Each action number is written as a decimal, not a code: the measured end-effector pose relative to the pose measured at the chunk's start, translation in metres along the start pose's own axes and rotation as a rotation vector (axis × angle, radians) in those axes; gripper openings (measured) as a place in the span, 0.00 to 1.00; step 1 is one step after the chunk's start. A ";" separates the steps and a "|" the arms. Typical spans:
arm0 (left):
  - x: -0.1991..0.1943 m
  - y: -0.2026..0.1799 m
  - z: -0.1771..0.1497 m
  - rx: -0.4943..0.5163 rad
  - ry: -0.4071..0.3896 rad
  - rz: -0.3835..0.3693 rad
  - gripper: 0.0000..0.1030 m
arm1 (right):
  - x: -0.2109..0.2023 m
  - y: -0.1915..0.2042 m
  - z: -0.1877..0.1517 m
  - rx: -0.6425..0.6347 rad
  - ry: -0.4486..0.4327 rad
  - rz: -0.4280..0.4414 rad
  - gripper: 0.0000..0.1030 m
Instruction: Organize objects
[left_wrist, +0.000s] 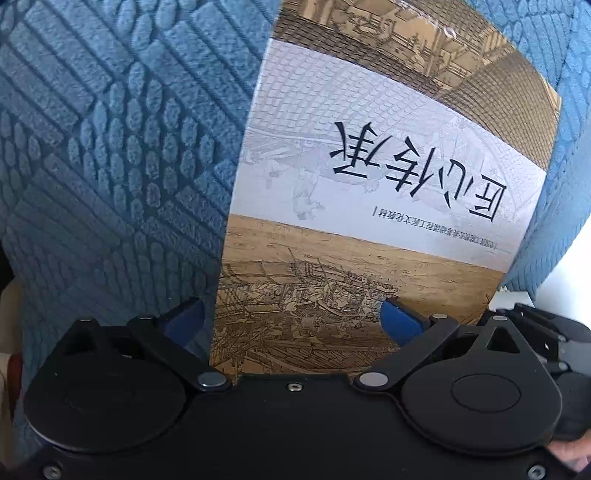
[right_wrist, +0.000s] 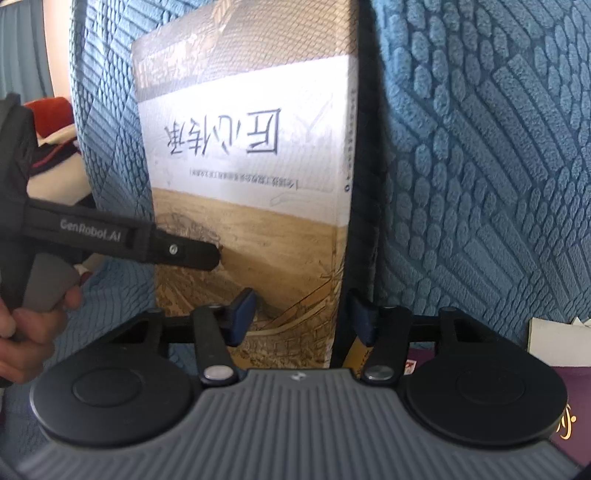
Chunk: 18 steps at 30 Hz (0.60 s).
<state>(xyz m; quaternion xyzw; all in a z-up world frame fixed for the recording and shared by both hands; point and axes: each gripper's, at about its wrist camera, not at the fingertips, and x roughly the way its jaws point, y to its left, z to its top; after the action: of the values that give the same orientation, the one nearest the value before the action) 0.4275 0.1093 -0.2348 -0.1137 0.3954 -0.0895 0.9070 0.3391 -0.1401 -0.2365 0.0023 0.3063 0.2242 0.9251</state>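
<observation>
A thin book (left_wrist: 369, 192) with a tan and white cover and upside-down black characters stands leaning against a blue quilted cushion (left_wrist: 110, 166). My left gripper (left_wrist: 292, 319) is open; its blue pads stand wide apart astride the book's left edge, the right pad in front of the cover. From the right wrist view, one of its black fingers (right_wrist: 192, 254) reaches in from the left and its tip rests on the cover of the book (right_wrist: 251, 155). My right gripper (right_wrist: 303, 318) is open astride the spine edge, left pad before the cover, right pad beyond the spine.
A person's hand (right_wrist: 33, 317) grips the left gripper's handle. A purple item with gold lettering (right_wrist: 569, 406) and a white card (right_wrist: 554, 339) lie at the lower right. A red cushion (right_wrist: 48, 107) and some clothes lie at the far left. The blue cushion (right_wrist: 480, 166) fills the background.
</observation>
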 end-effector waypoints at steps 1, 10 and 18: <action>0.002 0.000 0.000 0.014 -0.002 -0.005 1.00 | 0.000 0.000 0.000 -0.001 0.002 0.005 0.51; 0.020 0.003 0.001 0.108 0.018 -0.097 1.00 | -0.004 0.005 -0.002 -0.059 0.001 -0.019 0.40; 0.028 0.009 0.001 0.120 0.026 -0.153 0.99 | -0.014 -0.006 0.000 -0.015 0.007 0.021 0.32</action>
<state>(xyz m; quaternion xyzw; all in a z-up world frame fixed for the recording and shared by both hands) 0.4478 0.1112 -0.2561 -0.0879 0.3912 -0.1837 0.8975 0.3320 -0.1512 -0.2292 -0.0024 0.3080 0.2364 0.9215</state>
